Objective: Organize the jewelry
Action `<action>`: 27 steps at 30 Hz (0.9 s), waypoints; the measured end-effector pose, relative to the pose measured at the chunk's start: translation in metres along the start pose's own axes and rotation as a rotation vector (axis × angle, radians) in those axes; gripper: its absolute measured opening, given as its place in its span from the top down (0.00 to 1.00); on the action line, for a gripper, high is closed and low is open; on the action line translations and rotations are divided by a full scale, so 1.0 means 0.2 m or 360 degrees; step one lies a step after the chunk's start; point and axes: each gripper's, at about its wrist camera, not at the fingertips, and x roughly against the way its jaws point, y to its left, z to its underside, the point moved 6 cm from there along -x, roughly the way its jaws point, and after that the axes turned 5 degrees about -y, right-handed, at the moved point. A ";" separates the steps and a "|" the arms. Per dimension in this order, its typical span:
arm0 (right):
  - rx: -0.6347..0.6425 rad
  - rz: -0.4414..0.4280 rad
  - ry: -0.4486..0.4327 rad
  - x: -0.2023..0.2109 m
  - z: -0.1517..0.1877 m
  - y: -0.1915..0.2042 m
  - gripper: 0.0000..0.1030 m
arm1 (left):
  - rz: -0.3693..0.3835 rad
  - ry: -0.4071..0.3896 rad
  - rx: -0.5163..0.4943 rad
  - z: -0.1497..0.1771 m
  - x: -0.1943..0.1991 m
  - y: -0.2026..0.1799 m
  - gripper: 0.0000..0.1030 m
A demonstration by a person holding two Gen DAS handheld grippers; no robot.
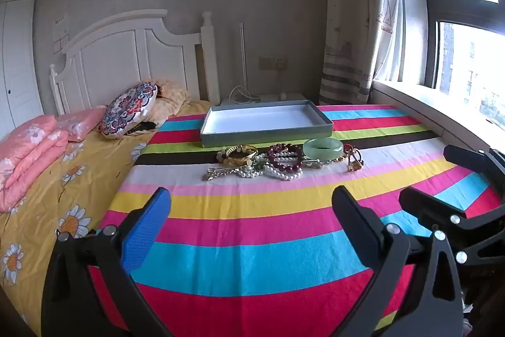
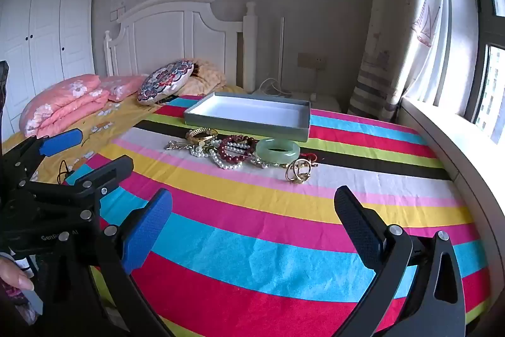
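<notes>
A striped cloth [image 1: 252, 242] in bands of pink, blue, yellow, red, green, black and white covers the near part of the bed, and the jewelry lies in one loose heap on its white and black bands, toward the far edge of the cloth. Just behind the heap, at that far edge, sits one shallow grey box tray [image 1: 266, 133] with a white inside, nothing in it. In the heap, one pale green jade bangle [image 1: 322, 148] lies flat on the right side; one dark red bead bracelet [image 1: 285, 158] lies just left of it, with a white pearl strand [image 1: 284, 175] running under and in front of it; one gold bracelet [image 1: 242, 154] lies at the left of the heap, and a gold ring cluster [image 2: 299, 171] lies at the right front. The smaller chains are too tangled to count. Both grippers hover over the near part of the cloth, well apart from the heap. The left gripper [image 1: 252, 210] has its two fingers spread wide, holding nothing, and the right gripper [image 2: 254, 212] is likewise spread wide and holding nothing. Beyond the cloth, on the yellow flowered sheet [image 1: 38, 210], lie one folded pink quilt [image 1: 28, 153] and one round patterned cushion [image 1: 129, 109].
</notes>
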 end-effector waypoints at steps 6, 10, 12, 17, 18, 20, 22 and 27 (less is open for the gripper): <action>0.0000 0.0002 -0.0009 0.00 0.01 0.00 0.04 | 0.0000 -0.0002 0.0000 0.01 0.00 0.00 0.02; 0.0001 -0.0003 -0.0004 0.00 0.01 0.00 0.04 | 0.0001 -0.0001 0.0000 0.01 0.00 0.00 0.02; 0.0002 0.0001 -0.0004 0.00 0.01 0.00 0.04 | -0.0001 -0.0001 0.0000 0.01 0.00 0.00 0.02; -0.0001 -0.0001 -0.0004 0.00 0.01 0.00 0.04 | 0.0000 -0.0002 0.0001 0.01 0.00 0.00 0.02; -0.0001 -0.0001 -0.0004 0.00 0.01 0.01 0.04 | 0.0001 -0.0002 0.0001 0.01 0.00 0.00 0.02; 0.0000 0.0000 -0.0005 0.00 0.01 0.00 0.04 | 0.0001 -0.0001 0.0000 0.01 0.00 0.00 0.02; 0.0000 -0.0001 -0.0005 0.00 0.01 0.00 0.04 | 0.0000 -0.0002 0.0000 0.01 0.00 0.00 0.02; -0.0002 -0.0001 -0.0004 0.00 0.01 0.00 0.04 | 0.0002 -0.0001 -0.0002 0.01 0.00 0.00 0.02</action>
